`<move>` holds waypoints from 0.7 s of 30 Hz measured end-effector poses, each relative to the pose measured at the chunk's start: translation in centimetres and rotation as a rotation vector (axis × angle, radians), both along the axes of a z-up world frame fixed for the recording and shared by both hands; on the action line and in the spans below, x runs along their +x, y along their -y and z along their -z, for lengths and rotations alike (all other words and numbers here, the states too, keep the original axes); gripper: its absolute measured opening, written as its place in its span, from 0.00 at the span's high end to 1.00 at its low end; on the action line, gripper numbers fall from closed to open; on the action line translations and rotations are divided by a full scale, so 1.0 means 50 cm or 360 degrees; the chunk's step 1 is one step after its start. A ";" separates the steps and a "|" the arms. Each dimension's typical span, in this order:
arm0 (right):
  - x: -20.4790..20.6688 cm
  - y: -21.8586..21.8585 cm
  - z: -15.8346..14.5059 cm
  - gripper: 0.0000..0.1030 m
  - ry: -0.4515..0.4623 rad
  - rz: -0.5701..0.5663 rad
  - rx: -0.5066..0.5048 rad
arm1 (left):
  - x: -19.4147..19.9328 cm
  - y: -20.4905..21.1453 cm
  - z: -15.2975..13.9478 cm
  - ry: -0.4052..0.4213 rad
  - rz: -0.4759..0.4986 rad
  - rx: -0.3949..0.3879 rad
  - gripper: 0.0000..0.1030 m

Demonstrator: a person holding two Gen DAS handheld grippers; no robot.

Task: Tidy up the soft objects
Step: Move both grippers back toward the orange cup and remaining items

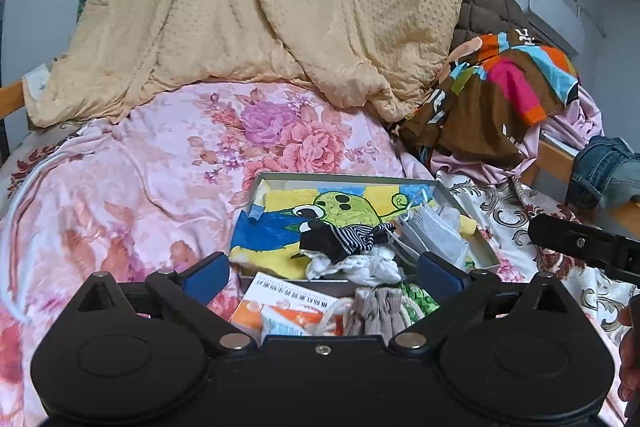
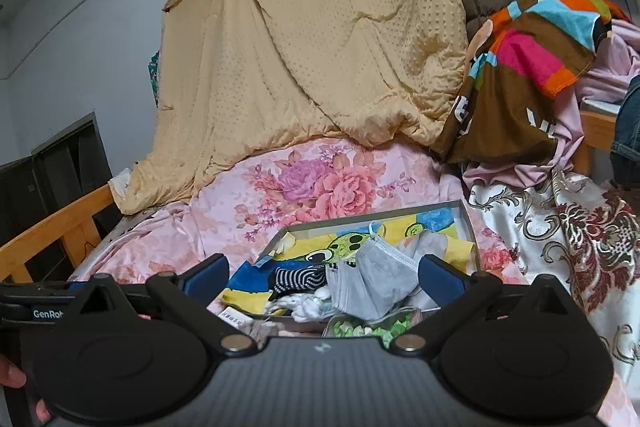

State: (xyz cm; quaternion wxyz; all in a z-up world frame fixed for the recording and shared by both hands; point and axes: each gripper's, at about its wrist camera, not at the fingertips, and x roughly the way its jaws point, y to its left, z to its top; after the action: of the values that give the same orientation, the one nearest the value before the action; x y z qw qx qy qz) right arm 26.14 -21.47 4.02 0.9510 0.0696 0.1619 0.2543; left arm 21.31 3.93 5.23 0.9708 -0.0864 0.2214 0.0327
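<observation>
Both tools wide, empty: left tool (image 1: 324, 277), right tool (image 2: 322, 277). Soft items heaped in shallow box (image 1: 466, 217) on bed (image 1: 132, 195). Striped sock (image 1: 352, 237), grey mask (image 2: 376, 279): light, limp, non-fragile. Pinch bunched fabric mid-body; avoid thin mask loops.

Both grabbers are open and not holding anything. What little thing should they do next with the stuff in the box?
Probably lower the right gripper onto the grey face mask and close on it. The mask lies loose on top of the pile in the shallow tray, beside the striped sock, right between the open jaws. The left gripper is open and empty too.
</observation>
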 end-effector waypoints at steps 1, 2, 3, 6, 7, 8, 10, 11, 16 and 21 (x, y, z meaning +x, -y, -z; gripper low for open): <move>-0.010 0.000 0.000 0.00 0.0008 0.0002 -0.0008 | -0.009 0.000 -0.001 0.0005 0.0000 0.0001 0.02; -0.021 -0.001 0.000 0.00 0.0014 0.0003 -0.0017 | -0.021 -0.001 -0.001 0.0011 -0.0002 0.0001 0.02; -0.030 -0.001 0.000 0.00 0.0019 0.0003 -0.0022 | -0.030 -0.001 -0.001 0.0016 -0.0004 0.0000 0.02; -0.058 -0.002 0.002 0.00 0.0028 0.0001 -0.0038 | -0.059 -0.004 0.000 0.0029 -0.0002 -0.0015 0.02; -0.068 -0.002 0.004 0.00 0.0030 0.0002 -0.0045 | -0.069 -0.004 0.001 0.0033 -0.0001 -0.0021 0.01; -0.076 -0.003 0.005 0.00 0.0031 0.0003 -0.0051 | -0.077 -0.005 0.002 0.0036 0.0000 -0.0027 0.01; -0.094 -0.003 0.010 0.00 0.0028 0.0003 -0.0060 | -0.094 -0.006 0.004 0.0041 0.0003 -0.0034 0.01; -0.102 -0.004 0.012 0.00 0.0025 0.0004 -0.0063 | -0.102 -0.005 0.005 0.0045 0.0005 -0.0035 0.01; -0.139 -0.005 0.028 0.00 0.0009 0.0005 -0.0093 | -0.145 -0.003 0.016 0.0055 0.0019 -0.0034 0.01; -0.166 -0.010 0.042 0.00 -0.0015 -0.0006 -0.0136 | -0.174 0.001 0.036 0.0014 0.0057 -0.0023 0.01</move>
State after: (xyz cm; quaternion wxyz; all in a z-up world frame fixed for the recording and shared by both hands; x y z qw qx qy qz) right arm 17.84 -20.99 1.93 0.9518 0.0298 0.1773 0.2486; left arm 12.59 3.88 3.41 0.9715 -0.0895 0.2190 0.0132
